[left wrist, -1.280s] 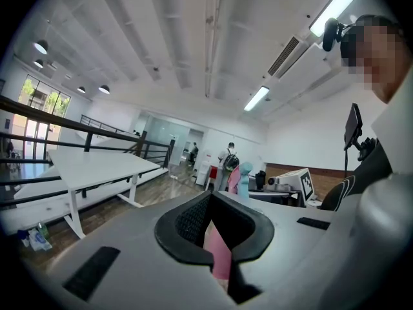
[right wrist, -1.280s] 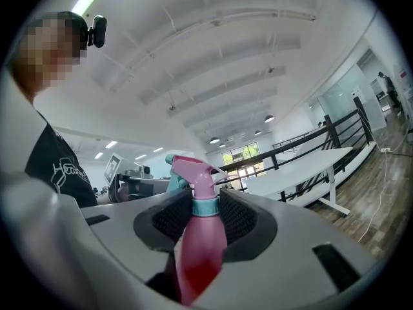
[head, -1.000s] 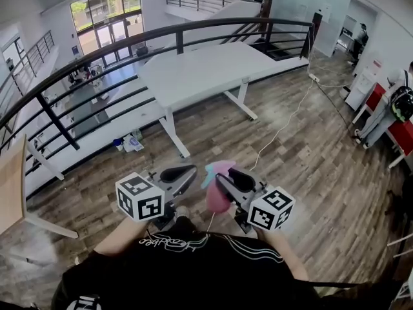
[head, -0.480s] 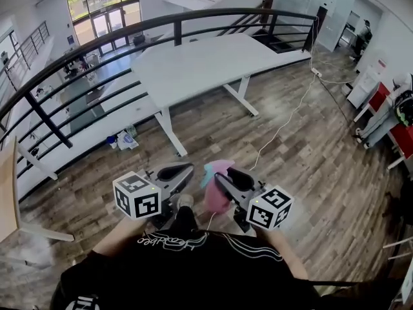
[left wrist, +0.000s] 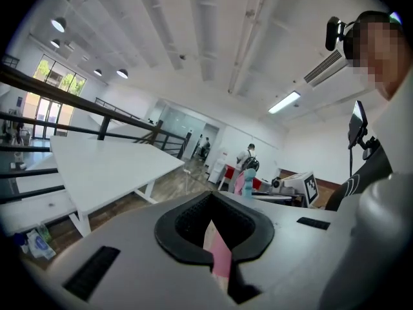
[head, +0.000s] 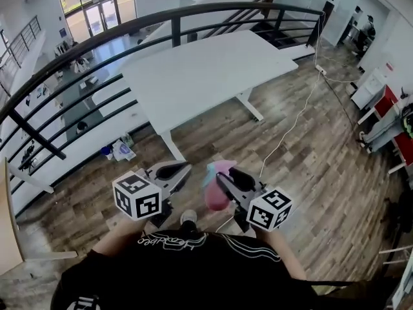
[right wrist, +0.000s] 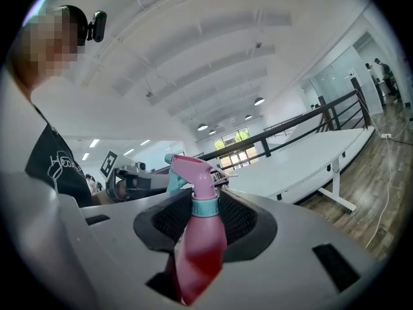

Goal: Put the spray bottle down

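Pink spray bottle (right wrist: 197,254) gripped in the wide-set right hand-held gripper (right wrist: 205,206) — left hand-held gripper (left wrist: 213,232) pinched nearly closed.

Daylight pours through the tall glass doors and windows (head: 97,8) at the far left, washing the flat white rectangular table top (head: 206,70) almost blank and leaving only soft shadows on the brown wood-plank floor (head: 316,166). Both gripper views bend strongly toward black, vignetted corners, their round ceiling lamps (left wrist: 59,24) glow overexposed, and the near pink plastic spray bottle (right wrist: 197,237) looks soft
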Demonstrator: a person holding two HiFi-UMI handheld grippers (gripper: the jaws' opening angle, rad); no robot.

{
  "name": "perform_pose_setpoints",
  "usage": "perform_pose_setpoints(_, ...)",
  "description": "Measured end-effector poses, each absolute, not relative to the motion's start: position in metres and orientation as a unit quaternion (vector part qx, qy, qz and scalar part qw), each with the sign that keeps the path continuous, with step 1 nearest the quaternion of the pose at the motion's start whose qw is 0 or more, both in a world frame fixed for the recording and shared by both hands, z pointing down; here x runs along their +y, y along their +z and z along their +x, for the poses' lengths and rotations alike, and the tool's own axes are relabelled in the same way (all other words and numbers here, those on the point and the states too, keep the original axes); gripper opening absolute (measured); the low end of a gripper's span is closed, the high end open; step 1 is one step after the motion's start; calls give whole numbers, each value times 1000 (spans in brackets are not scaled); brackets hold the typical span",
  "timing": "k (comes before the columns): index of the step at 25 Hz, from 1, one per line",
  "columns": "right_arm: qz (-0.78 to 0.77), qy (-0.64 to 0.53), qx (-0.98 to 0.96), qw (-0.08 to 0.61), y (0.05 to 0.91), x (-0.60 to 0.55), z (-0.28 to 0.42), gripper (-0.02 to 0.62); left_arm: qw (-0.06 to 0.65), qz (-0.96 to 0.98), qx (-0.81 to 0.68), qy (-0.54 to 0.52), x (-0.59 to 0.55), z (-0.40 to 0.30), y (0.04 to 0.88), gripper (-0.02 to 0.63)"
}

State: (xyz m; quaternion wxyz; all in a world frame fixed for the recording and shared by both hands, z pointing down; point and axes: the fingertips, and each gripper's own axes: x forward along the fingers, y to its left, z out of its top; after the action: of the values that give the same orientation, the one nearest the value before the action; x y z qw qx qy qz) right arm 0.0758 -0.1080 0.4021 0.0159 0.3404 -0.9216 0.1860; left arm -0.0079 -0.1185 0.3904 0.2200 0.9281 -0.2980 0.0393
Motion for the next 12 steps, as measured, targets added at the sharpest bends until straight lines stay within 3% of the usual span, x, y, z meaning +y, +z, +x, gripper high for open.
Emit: perform_pose_setpoints(12,345,175,-921,42,401,-223,35,132,262,914,-309,27,-222,-62,411,6)
